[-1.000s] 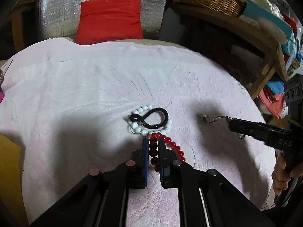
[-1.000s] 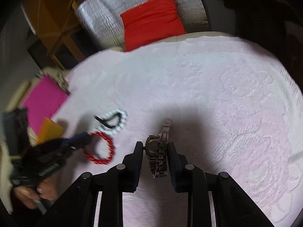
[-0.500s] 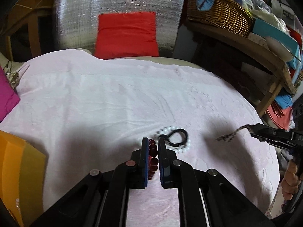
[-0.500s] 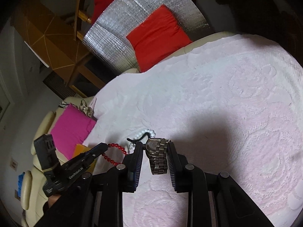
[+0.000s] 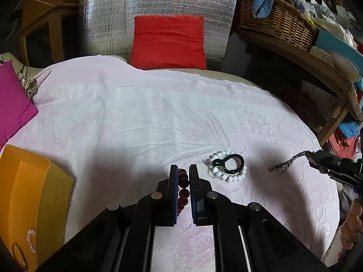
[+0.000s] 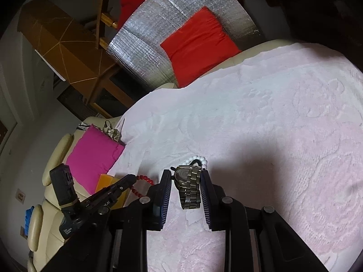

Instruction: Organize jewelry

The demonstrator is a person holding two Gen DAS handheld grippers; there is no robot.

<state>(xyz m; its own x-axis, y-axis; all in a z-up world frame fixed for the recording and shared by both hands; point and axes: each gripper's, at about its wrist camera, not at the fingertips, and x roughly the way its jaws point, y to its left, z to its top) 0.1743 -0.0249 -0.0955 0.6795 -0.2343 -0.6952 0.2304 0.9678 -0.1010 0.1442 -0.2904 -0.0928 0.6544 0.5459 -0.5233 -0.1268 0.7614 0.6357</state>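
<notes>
My left gripper is shut on a red bead bracelet and holds it above the pale pink cloth. It also shows in the right wrist view, hanging from the left gripper. My right gripper is shut on a metal wristwatch, lifted off the cloth; its band dangles in the left wrist view. A white bead bracelet with a black hair tie lies on the cloth to the right of my left gripper.
An orange box with small jewelry inside sits at the left. A magenta cushion lies beside it. A red cushion leans on a silver panel behind. A wooden shelf with a wicker basket stands at the right.
Both grippers have risen off the cloth with their loads. The left gripper carried the red bracelet left, away from the white bracelet and toward the orange box.
</notes>
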